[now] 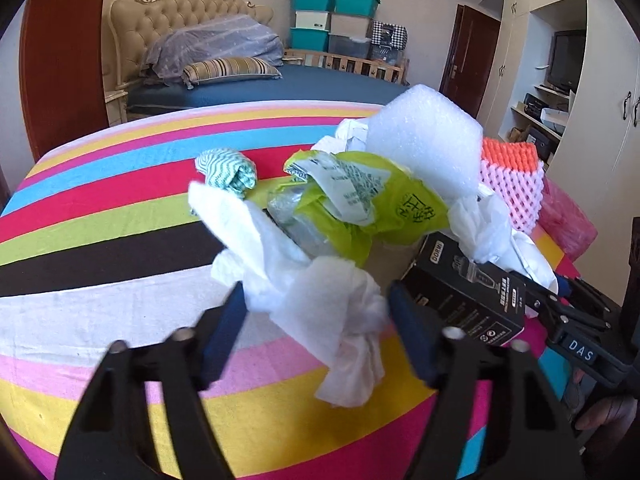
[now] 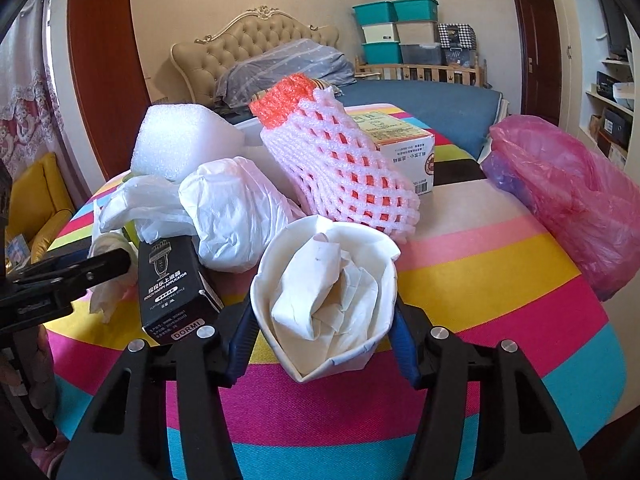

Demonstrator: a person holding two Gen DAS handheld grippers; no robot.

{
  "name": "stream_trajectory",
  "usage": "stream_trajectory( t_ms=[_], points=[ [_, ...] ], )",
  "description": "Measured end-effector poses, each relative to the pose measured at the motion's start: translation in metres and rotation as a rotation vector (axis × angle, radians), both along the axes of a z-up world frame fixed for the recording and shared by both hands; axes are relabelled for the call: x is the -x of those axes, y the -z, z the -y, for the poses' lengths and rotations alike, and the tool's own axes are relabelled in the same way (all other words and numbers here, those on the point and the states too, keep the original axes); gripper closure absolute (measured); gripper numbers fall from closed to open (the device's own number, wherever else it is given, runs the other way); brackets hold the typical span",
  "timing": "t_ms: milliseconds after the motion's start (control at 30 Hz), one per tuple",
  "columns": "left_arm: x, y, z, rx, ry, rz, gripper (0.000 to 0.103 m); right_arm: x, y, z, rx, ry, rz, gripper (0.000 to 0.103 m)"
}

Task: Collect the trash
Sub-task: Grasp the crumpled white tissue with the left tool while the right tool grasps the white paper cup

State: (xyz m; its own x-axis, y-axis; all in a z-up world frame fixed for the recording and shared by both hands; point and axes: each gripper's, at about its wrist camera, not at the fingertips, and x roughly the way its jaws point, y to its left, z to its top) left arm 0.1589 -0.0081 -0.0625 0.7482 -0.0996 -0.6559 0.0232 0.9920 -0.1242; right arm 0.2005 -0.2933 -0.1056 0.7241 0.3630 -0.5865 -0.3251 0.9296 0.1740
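Between the blue pads of the left tool (image 1: 314, 330), in the left wrist view, sits a crumpled white paper tissue wad (image 1: 320, 300); the pads press its sides, so the tool is gripping it, low over the striped cloth-covered tabletop (image 1: 100, 220). Just behind the wad lies a lime-green printed plastic bag (image 1: 360, 204), with a white foam block (image 1: 424, 140) behind that and a green-and-white zigzag rag (image 1: 226, 170) to the wad's left. To its right stands a black cardboard box (image 1: 468, 292), touched by the neighbouring right tool.

From the right wrist view, the right tool (image 2: 324, 344) is clamped on a squashed white paper cup stuffed with crumpled paper (image 2: 324, 284), its walls pinched by both pads. Behind the cup lies a pink-and-orange foam fruit net (image 2: 340, 160), a crumpled white plastic bag (image 2: 232, 212) to the cup's left, a printed white carton (image 2: 404, 144) behind the net, and a pink plastic bag (image 2: 568, 196) well to the cup's right.

My judgement: collecting has barely begun. Two pieces are gripped, no bin is visible, and most of the litter remains heaped on the tabletop.
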Motion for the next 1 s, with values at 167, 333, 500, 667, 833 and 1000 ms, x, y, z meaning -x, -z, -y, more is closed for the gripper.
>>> stream_trajectory(
  t_ms=[167,333,500,667,833,1000],
  points=[
    [0.013,-0.006,0.0,0.003,0.008,0.074,0.052,0.004,0.003,0.004,-0.008,0.004,0.009,0.048],
    [0.027,-0.011,-0.004,0.017,0.001,0.141,0.053,0.015,0.004,0.011,-0.03,0.001,0.027,0.048],
    [0.039,-0.017,-0.002,0.011,-0.006,0.211,0.053,0.028,-0.001,0.017,-0.007,-0.019,0.067,0.048],
    [0.05,-0.021,0.008,-0.024,0.014,0.267,0.053,0.035,-0.007,0.025,-0.007,-0.008,0.094,0.047],
    [0.059,-0.03,0.03,-0.074,0.071,0.319,0.053,0.036,-0.013,0.044,-0.013,0.037,0.117,0.047],
    [0.06,-0.046,0.052,-0.071,0.161,0.35,0.052,0.034,-0.017,0.071,-0.025,0.1,0.129,0.047]
  ],
)
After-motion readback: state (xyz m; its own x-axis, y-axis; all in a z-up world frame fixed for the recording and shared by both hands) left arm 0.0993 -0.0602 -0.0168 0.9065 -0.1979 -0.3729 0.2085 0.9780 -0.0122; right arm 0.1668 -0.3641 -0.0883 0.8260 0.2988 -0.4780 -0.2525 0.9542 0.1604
